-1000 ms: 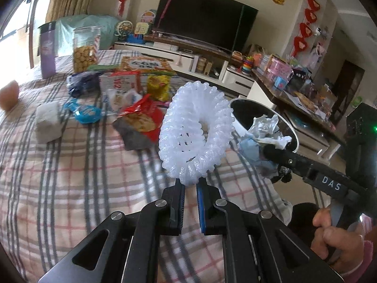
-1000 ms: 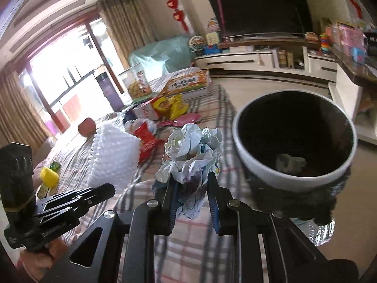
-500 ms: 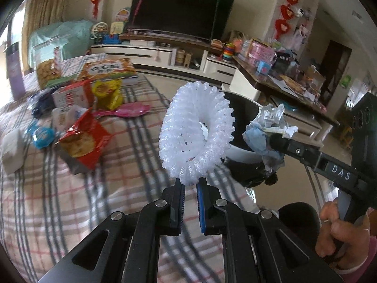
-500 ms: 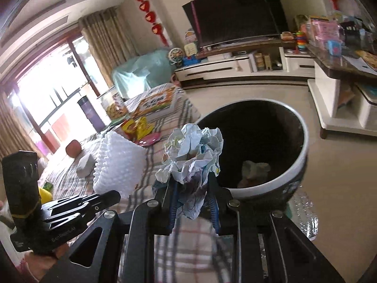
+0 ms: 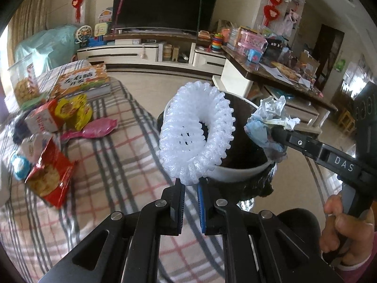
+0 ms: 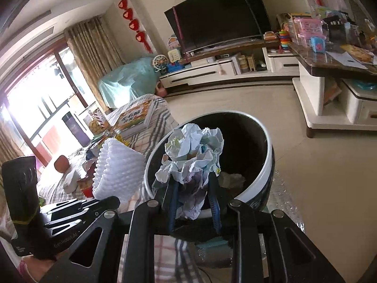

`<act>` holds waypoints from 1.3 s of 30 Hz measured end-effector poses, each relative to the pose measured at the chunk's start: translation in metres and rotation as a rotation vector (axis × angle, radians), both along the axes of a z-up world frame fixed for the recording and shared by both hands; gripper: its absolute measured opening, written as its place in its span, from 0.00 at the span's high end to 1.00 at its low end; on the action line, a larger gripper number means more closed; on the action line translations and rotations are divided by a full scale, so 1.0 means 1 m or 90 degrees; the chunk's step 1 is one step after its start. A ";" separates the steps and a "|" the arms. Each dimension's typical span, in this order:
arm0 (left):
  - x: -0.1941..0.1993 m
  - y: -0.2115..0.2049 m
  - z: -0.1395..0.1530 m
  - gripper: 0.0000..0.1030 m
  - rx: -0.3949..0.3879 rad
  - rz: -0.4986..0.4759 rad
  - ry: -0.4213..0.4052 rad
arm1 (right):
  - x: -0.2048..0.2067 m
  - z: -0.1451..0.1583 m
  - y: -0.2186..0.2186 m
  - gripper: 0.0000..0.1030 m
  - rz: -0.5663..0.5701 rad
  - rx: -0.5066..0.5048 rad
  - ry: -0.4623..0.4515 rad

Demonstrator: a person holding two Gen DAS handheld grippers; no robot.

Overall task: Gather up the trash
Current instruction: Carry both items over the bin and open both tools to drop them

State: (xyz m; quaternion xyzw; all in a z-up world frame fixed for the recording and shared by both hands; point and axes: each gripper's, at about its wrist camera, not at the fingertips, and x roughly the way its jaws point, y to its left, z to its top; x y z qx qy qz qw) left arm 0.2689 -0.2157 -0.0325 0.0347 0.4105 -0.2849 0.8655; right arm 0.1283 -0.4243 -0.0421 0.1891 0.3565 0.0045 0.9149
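The left gripper [image 5: 190, 186] is clamped on the lower edge of a foam net [image 5: 196, 133]: a white, ring-shaped sleeve of ribbed mesh with a knobbly rim, held upright in front of the bin [image 5: 238, 176]. The right gripper [image 6: 193, 202] pinches a paper wad [image 6: 192, 155], crumpled white and pale-blue sheet with sharp creases, held above the bin's near rim. The bin is round, with a glossy white rim and a dark interior; some scraps lie at its bottom. It stands beside the edge of the plaid cloth [image 5: 113, 165], soft and checked. Beyond the bin, bare pale floor [image 6: 306, 165] extends to the TV cabinet [image 6: 223, 70].
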 end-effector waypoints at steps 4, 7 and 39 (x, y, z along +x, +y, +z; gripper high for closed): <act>0.010 -0.016 0.001 0.91 0.014 -0.012 -0.001 | 0.006 -0.002 -0.009 0.75 -0.006 0.000 0.004; 0.017 -0.026 0.002 0.91 0.019 -0.017 0.000 | 0.011 -0.002 -0.013 0.74 -0.010 0.000 0.005; 0.018 -0.027 -0.002 0.47 0.017 0.027 -0.002 | 0.032 -0.008 -0.028 0.17 -0.027 -0.002 0.033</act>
